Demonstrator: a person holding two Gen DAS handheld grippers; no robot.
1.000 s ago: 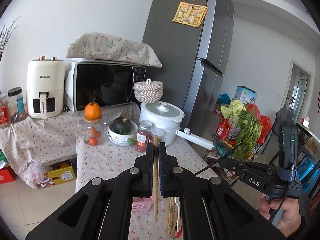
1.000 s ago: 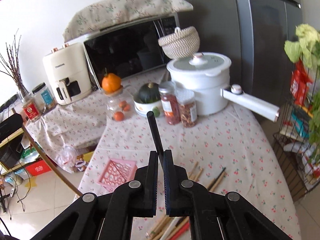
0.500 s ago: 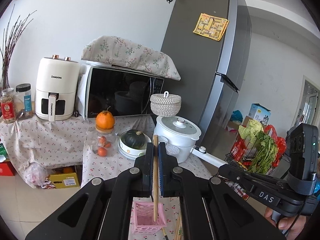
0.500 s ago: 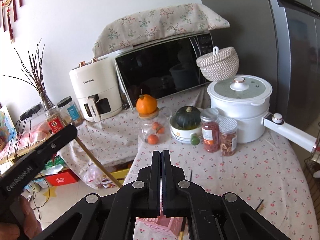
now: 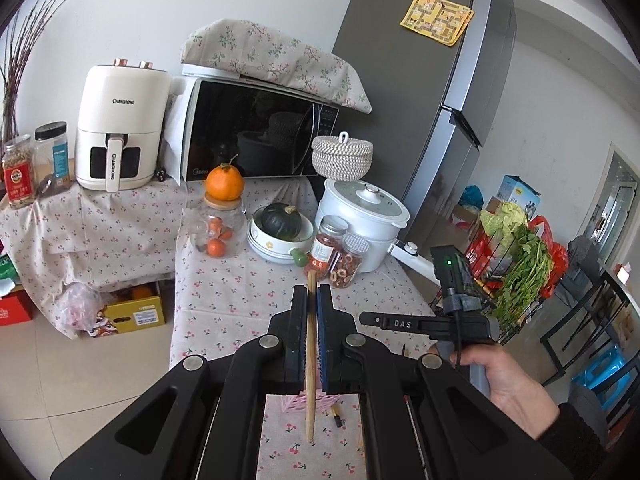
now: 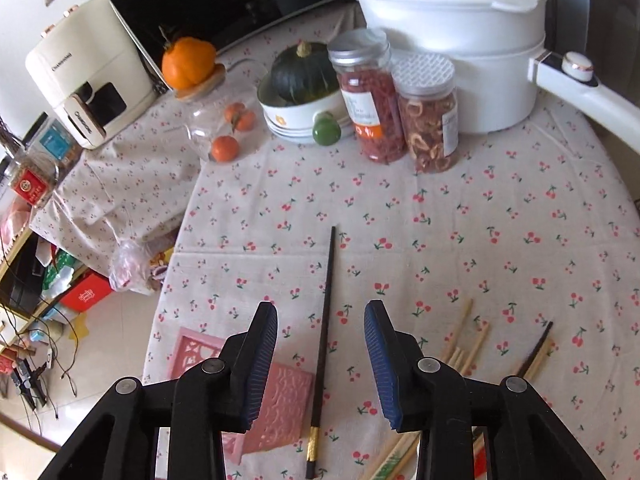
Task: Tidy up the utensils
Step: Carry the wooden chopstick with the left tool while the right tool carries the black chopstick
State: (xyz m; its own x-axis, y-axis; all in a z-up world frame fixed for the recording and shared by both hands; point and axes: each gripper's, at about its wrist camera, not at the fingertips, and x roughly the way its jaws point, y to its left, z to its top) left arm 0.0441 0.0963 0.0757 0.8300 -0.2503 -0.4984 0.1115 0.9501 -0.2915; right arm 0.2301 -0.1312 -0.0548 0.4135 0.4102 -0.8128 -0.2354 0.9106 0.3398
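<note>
Now left gripper [image 5: 312,300] clamps wooden chopstick [image 5: 310,360]; right gripper [image 6: 320,328] spread wide, empty, above black chopstick [image 6: 323,320].

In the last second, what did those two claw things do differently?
The right gripper opened and let go of the black chopstick, which now lies on the tablecloth beside the pink basket. The left gripper stayed shut on its wooden chopstick.
</note>
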